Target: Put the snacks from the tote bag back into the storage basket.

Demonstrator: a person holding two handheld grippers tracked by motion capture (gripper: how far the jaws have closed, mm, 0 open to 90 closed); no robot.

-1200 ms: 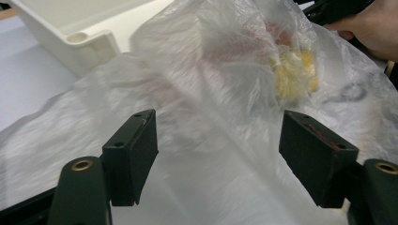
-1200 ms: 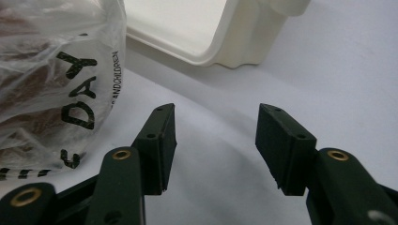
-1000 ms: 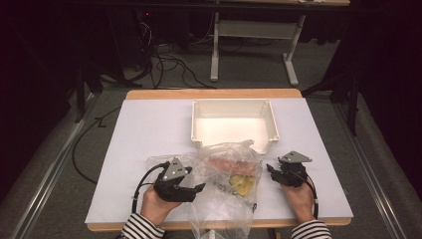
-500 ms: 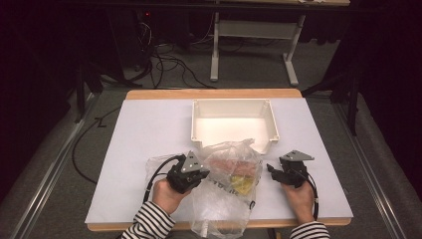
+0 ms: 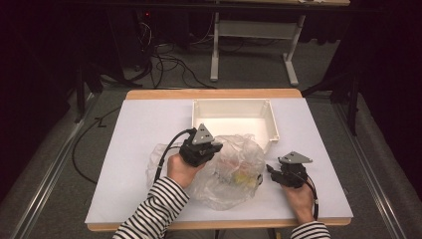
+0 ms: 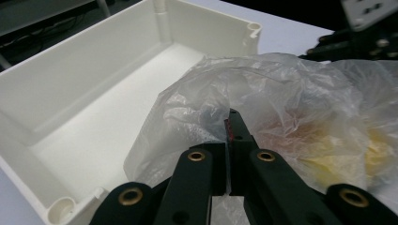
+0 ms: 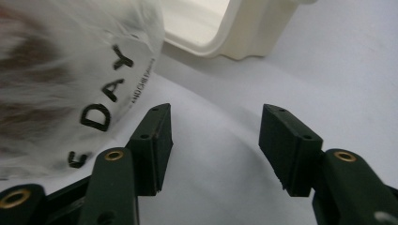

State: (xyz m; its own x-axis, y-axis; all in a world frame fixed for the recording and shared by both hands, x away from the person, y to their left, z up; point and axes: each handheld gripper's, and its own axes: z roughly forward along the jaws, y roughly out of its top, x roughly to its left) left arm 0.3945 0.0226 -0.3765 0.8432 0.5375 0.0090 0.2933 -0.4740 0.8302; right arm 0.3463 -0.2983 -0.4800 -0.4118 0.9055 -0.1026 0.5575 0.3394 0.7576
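Between the left gripper's (image 6: 231, 123) clamped jaws sits a pinch of the bag (image 5: 234, 169) film, probably to lift it toward the bin (image 5: 234, 115) just beyond (yellowish stuff inside, can't tell what). Off to its right, the right gripper (image 7: 213, 140) waits beside the bag, jaws apart, grasping nothing.

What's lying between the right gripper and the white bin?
Bare white table. In the high view, nothing sits between the right gripper and the white bin; the plastic bag lies off to the side. The right gripper view agrees.
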